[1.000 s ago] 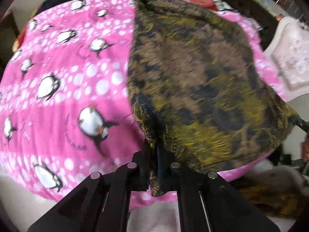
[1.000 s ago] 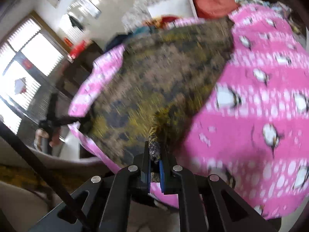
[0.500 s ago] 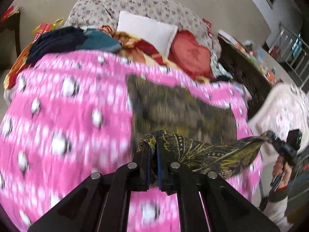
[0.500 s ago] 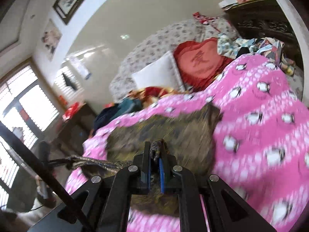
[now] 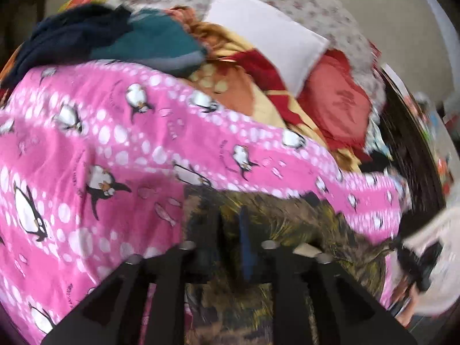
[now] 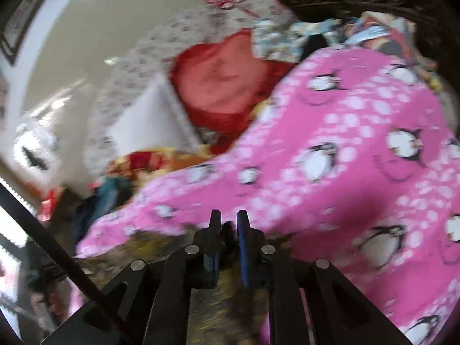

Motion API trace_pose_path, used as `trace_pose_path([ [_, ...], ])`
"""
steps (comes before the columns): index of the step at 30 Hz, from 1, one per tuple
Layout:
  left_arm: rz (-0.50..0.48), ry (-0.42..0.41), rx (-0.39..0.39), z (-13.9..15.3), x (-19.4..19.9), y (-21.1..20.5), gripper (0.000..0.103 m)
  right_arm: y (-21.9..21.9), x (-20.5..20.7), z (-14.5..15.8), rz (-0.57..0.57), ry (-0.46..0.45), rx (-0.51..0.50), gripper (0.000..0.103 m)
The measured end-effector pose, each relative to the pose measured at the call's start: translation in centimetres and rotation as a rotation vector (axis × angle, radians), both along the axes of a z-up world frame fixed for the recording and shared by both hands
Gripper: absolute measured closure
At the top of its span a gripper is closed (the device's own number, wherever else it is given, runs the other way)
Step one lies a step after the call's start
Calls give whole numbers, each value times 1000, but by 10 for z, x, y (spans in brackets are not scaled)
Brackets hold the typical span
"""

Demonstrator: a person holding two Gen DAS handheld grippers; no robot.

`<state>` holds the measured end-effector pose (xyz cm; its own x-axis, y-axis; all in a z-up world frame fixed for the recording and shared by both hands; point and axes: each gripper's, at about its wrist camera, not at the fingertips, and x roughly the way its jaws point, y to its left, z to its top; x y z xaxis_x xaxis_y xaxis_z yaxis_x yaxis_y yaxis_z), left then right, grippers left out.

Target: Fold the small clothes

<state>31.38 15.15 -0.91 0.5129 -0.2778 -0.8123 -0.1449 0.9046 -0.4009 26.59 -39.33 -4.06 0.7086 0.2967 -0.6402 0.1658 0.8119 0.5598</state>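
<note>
Patterned cloth (image 5: 287, 224) — olive, brown and black — is spread on the pink penguin blanket (image 5: 115, 143), directly below both tongs. Left gripper (image 5: 230, 230): jaws slightly parted, cloth beneath; a grip cannot be told. Right gripper (image 6: 229, 230): jaws nearly closed on a dark fold of the cloth. White pillow (image 5: 267, 31) and red cushion (image 5: 339, 109) lie beyond.

Left gripper (image 5: 230, 230) sits low with a narrow gap showing between its fingers, though blur hides whether they clamp anything. Right gripper (image 6: 229, 227) is low too, fingers drawn nearly together, pinching a dark scrap of cloth (image 6: 228, 228) right between its tips. Both point forward.
</note>
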Motion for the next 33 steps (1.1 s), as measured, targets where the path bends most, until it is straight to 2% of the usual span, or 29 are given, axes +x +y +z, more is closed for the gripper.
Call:
trace_pose_path([
  [1,17,-16,20,3,-3,3,56,-3,-5,2,-13,-7,-7,87],
  [2,15,-59,50,12,-11,5,48,-7,-14,6,-16,-27,8,78],
  [3,-3,-83,68,19,-19,5,47,-6,-27,13,8,-53,34,72],
  [5,-53,-112,115,30,-36,0,39,9,-46,28,97,-86,16,61],
  [8,-128,-131,128,34,-54,-11,32,56,-63,43,281,-115,-70,59],
  [10,-165,-114,136,28,-57,-21,31,94,-65,42,399,-104,-92,60],
  [13,-222,-66,154,10,-56,-43,31,138,-45,25,494,-44,-82,60],
  [15,-242,-27,205,-7,-44,-60,31,163,-26,14,513,-21,-148,60],
  [17,-223,-5,213,-17,-32,-66,31,179,0,4,496,-14,-189,60],
  [19,-190,-20,218,-19,-18,-68,31,176,30,-4,414,-20,-187,59],
  [21,-139,-33,178,-16,-5,-61,30,166,56,-13,342,-4,-230,56],
  [23,-89,-13,120,-15,-1,-49,30,151,62,-15,273,26,-206,56],
  [25,-103,-27,122,-11,-7,-43,30,130,42,-4,260,-10,-153,53],
  [26,-120,-45,152,-9,-18,-42,30,121,28,3,251,-25,-158,41],
  [28,-145,-56,165,-8,-33,-40,27,101,-11,14,233,-45,-163,24],
  [30,-173,-47,146,-15,-55,-34,21,86,-43,15,201,-29,-205,21],
  [33,-164,-48,167,-24,-81,-27,21,70,-81,9,175,13,-261,21],
])
